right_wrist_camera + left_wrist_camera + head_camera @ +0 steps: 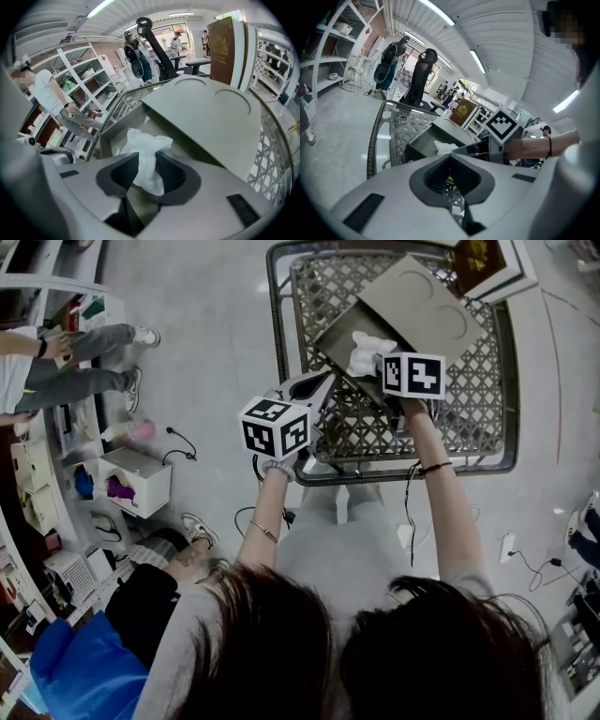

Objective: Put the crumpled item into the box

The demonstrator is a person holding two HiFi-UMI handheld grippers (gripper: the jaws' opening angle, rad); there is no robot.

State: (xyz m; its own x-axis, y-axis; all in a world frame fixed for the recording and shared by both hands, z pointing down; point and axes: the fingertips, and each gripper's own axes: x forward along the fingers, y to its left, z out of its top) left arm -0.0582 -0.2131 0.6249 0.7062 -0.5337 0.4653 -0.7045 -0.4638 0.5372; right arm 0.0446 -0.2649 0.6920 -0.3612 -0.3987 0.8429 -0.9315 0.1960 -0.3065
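A white crumpled item [364, 345] lies inside an olive-grey box [335, 334] whose lid [427, 306] stands open toward the back. The box sits on a metal lattice table [277, 352]. My right gripper [372, 357] reaches into the box from the front. In the right gripper view the crumpled item [140, 139] sits between the jaws of this gripper [146, 161], which stand apart and loose around it, above the box floor. My left gripper [327, 382] is by the box's front left corner. Its tips [450, 155] meet, shut, with nothing seen between them, in front of the box wall [421, 140].
A brown book-like package [483, 263] stands at the table's back right. A seated person [89, 357] and shelves are to the left. White storage bins [136, 479], cables and another person in blue [84, 662] are on the floor at the lower left.
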